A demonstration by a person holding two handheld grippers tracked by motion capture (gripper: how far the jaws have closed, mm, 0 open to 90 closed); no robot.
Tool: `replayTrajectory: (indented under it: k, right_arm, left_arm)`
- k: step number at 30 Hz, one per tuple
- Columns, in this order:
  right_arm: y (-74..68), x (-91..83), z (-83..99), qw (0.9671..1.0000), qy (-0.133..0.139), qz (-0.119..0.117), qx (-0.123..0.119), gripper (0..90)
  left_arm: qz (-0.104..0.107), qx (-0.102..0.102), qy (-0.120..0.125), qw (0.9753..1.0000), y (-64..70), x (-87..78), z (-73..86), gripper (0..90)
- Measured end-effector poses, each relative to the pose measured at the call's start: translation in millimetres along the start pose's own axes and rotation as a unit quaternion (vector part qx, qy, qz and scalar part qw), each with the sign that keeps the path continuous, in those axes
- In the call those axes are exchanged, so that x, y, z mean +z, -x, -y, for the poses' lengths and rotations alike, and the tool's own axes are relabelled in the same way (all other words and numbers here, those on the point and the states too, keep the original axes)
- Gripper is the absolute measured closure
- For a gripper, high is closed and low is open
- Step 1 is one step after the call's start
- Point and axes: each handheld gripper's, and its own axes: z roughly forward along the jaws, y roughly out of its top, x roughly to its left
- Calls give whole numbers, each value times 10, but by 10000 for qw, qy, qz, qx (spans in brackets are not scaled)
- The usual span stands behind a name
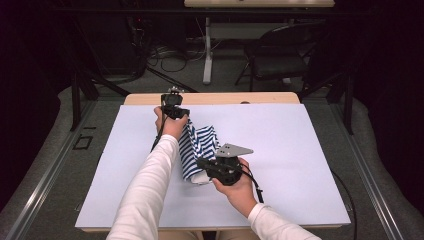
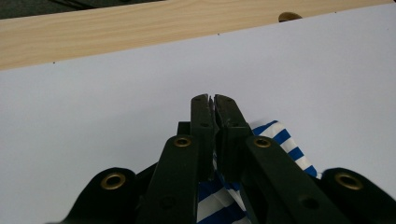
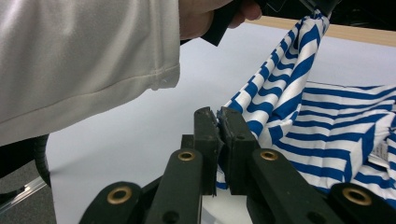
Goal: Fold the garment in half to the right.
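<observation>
Near the middle of the high view, a blue-and-white striped cloth (image 1: 199, 150) is lying partly on the white sheet (image 1: 300, 150) covering the worktop (image 1: 210, 98), with one part being lifted off it. The left claw (image 1: 176, 111), above centre in that frame, is pinching an upper edge of the cloth; in the left gripper view its jaws are pressed together on striped fabric (image 2: 285, 140) that is hanging below them. The right claw (image 1: 204, 165), just below the frame's centre, is clamped on the cloth's lower edge; in the right gripper view the jaws are closed on the fabric (image 3: 336, 126), which is stretching up toward the upper right corner, where the other hand (image 3: 205, 14) is holding it. A white sleeve (image 3: 79, 60) is crossing the upper left of that view.
</observation>
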Motion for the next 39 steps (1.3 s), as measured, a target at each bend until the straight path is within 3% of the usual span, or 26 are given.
replayTrajectory:
  k: [20, 39]
  right_arm:
    - [177, -25, 220, 9994, -159, 214, 231, 862]
    - [322, -133, 439, 9974, -236, 499, 453, 861]
  left_arm:
    - [90, 87, -292, 9995, 204, 460, 52, 871]
    - [311, 243, -467, 9981, 367, 723, 106, 870]
